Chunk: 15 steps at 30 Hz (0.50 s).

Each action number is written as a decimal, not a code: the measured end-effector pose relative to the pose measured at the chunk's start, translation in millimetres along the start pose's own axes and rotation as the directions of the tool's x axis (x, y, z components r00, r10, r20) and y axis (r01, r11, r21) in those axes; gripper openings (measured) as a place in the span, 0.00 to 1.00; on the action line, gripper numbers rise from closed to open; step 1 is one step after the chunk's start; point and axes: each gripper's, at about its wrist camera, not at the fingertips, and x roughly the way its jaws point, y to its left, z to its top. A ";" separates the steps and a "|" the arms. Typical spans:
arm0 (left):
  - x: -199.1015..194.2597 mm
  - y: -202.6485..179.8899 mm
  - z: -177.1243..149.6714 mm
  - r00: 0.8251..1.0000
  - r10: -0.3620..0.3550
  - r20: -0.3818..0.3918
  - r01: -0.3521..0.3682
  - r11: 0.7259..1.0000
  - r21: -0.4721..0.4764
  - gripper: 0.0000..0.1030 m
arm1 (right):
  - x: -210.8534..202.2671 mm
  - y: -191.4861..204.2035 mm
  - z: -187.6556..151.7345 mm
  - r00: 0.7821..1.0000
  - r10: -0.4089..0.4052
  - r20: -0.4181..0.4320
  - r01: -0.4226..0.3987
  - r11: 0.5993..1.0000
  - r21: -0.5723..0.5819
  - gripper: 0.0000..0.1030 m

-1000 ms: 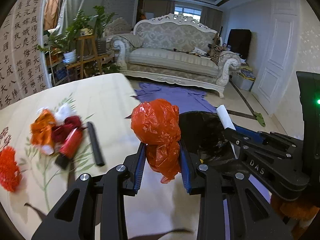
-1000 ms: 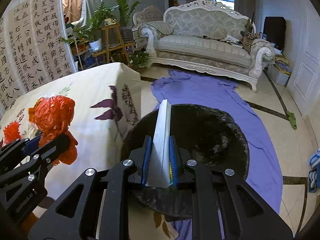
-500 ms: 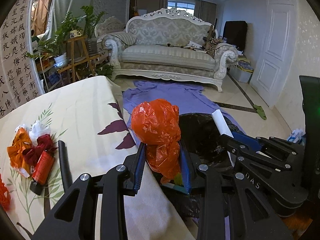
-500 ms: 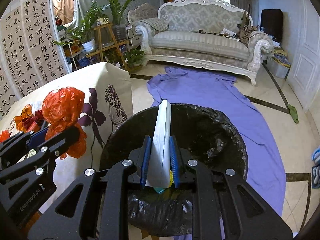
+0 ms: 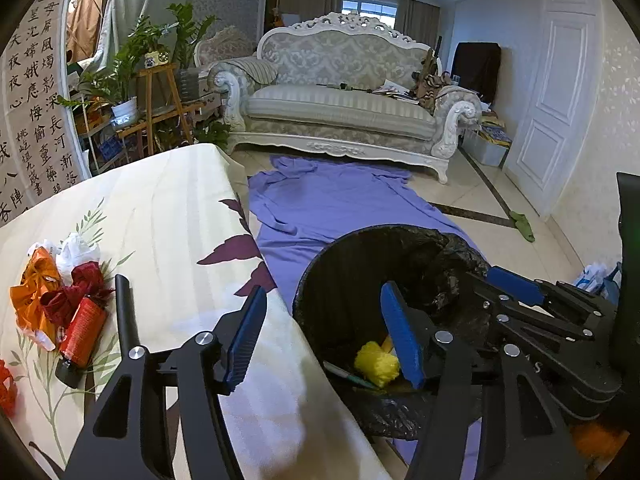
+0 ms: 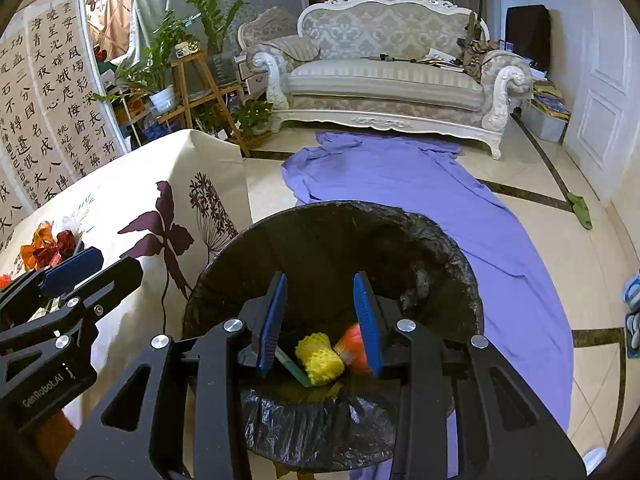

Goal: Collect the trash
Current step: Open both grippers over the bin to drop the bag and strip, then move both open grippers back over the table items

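Both my loads are gone: a second ago my left gripper [image 5: 324,332] pinched a crumpled orange bag and my right gripper [image 6: 320,320] a flat white strip, and now both sets of jaws are opening with nothing between the blue pads, so this round of trash is delivered. The black-lined bin [image 6: 440,248] stands beside the table [image 5: 168,216], right under my right gripper, with my left at its table-side rim. Inside it I see a yellow foam net [image 6: 320,358], an orange lump [image 6: 352,346] next to that and a thin green-edged piece. Back on the table, well apart from the bin, waits a heap of wrappers [image 5: 52,280], a red tube [image 5: 80,332] and a black stick [image 5: 126,320].
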 end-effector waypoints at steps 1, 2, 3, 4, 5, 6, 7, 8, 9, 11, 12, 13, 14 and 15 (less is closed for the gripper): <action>-1.2 0.4 -0.4 1.000 0.003 0.001 -0.003 1.000 0.000 0.59 | -1.4 -0.1 -0.3 1.000 -0.001 0.002 0.001 1.000 0.001 0.33; -2.0 1.1 -1.0 1.000 0.007 0.001 -0.007 1.000 -0.002 0.60 | -1.8 -0.4 -0.2 1.000 -0.002 0.002 0.002 1.000 0.001 0.33; -3.6 3.3 -1.5 1.000 0.009 0.002 -0.009 1.000 -0.005 0.60 | -2.9 0.2 -0.7 1.000 -0.002 0.002 0.002 1.000 0.001 0.33; -5.4 4.5 -1.8 1.000 0.011 0.003 -0.011 1.000 -0.008 0.61 | -3.6 0.9 -0.7 1.000 -0.002 0.002 0.002 1.000 0.001 0.34; -7.3 6.1 -2.6 1.000 0.014 0.003 -0.014 1.000 -0.011 0.62 | -2.6 -0.2 -0.2 1.000 0.000 0.002 0.000 1.000 0.002 0.34; -9.8 8.7 -3.3 1.000 0.019 0.005 -0.019 1.000 -0.015 0.62 | -3.2 0.2 -0.5 1.000 0.003 0.002 -0.003 1.000 0.003 0.34; -12.6 11.5 -4.7 1.000 0.027 0.005 -0.027 0.999 -0.019 0.62 | -3.5 0.6 -0.8 1.000 0.006 0.001 -0.006 1.000 0.003 0.35; -14.5 13.9 -5.7 0.999 0.034 0.004 -0.034 0.999 -0.021 0.63 | -5.0 2.1 -1.2 1.000 0.009 0.001 -0.009 1.000 0.003 0.35; -17.9 17.6 -7.2 0.999 0.045 0.004 -0.045 0.999 -0.027 0.63 | -6.2 4.1 -2.0 1.000 0.014 0.000 -0.014 1.000 0.003 0.39; -23.5 24.0 -10.1 0.998 0.060 0.004 -0.060 0.998 -0.037 0.64 | -8.8 9.0 -3.7 1.000 0.024 0.001 -0.024 1.000 -0.001 0.40; -27.0 28.3 -11.9 0.998 0.070 0.005 -0.069 0.997 -0.043 0.64 | -9.9 13.2 -4.3 0.999 0.032 -0.001 -0.032 0.999 -0.006 0.40; -29.6 31.3 -13.3 0.997 0.077 0.005 -0.077 0.996 -0.046 0.64 | -10.8 18.2 -5.1 0.999 0.039 -0.001 -0.039 0.999 -0.010 0.40; -33.1 35.9 -15.5 0.996 0.093 0.005 -0.093 0.994 -0.052 0.64 | -11.5 22.7 -5.5 0.999 0.045 -0.002 -0.045 0.999 -0.013 0.40; -35.7 39.6 -16.8 0.995 0.105 0.003 -0.104 0.993 -0.056 0.64 | -12.2 28.4 -6.5 0.998 0.054 -0.006 -0.055 0.998 -0.017 0.40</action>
